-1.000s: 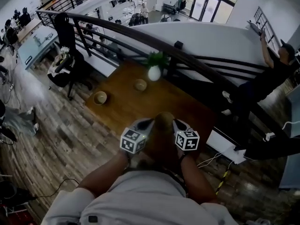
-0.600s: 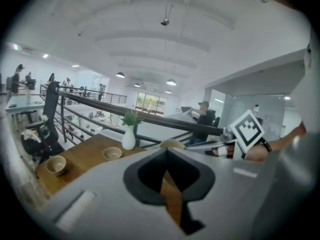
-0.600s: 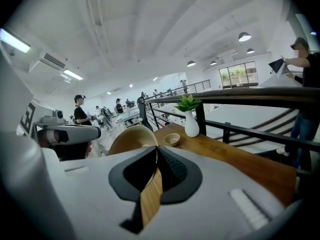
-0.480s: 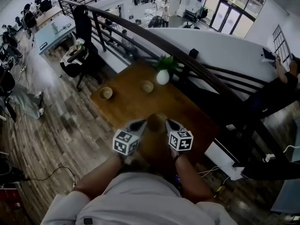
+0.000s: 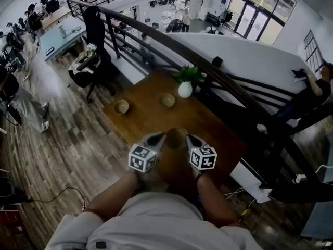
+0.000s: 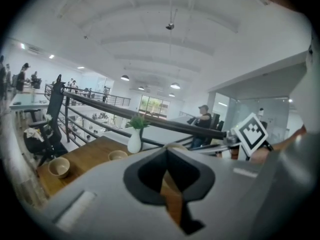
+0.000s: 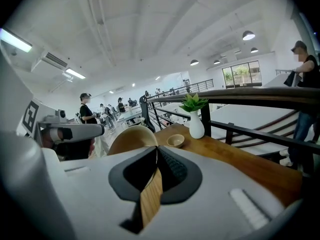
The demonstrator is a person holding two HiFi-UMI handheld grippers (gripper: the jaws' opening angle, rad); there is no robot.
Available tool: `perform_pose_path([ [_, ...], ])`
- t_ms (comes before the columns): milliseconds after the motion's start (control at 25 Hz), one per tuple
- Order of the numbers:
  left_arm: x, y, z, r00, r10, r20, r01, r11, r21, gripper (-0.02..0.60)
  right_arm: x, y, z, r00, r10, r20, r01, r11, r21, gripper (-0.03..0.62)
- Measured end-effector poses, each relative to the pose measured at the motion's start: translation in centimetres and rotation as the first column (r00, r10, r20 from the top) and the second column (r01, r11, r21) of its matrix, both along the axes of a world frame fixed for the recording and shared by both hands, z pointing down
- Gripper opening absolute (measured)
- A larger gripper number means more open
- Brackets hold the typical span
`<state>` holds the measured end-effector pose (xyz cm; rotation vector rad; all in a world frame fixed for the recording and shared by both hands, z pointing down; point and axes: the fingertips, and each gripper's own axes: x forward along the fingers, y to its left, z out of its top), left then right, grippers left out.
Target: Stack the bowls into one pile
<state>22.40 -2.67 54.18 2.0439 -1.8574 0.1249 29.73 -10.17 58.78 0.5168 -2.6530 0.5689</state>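
- Left gripper (image 5: pixel 162 137): held out ahead of the chest, pointing forward and a little down. Jaws drawn together, tips pinching the near-left rim of a bowl (image 5: pixel 177 137).
- Right gripper (image 5: pixel 189 138): mirrors the left, just beside it, tips angled inward. Jaws drawn together on the bowl's right rim.
- The 2 grippers converge in a narrow V, with the bowl bridging their tips.
- Left marker cube (image 5: pixel 143 158) and right marker cube (image 5: pixel 203 158) sit level with each other, near but apart.
- Left forearm (image 5: pixel 115 192) and right forearm (image 5: pixel 212 204): bare, reaching forward from the torso, closing toward each other at the wrists.
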Motion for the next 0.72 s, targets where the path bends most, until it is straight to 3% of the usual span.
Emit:
perform_pose_path([
  [360, -7.1, 1.0, -1.6, 0.998, 0.063, -0.007, -0.063, 0.998, 0.030, 0.005, -5.9, 1.6, -1.0, 0.997, 0.082, -0.001, -0.082, 0.997, 0.008, 0.017],
  [720, -18.2, 4.7, -4.0, 0.991, 0.135, 0.007, -0.136, 0.990, 0.043, 0.005, -16.9, 5.2, -3.0, 0.988, 0.150, 0.026, -0.151, 0.988, 0.022, 0.017],
])
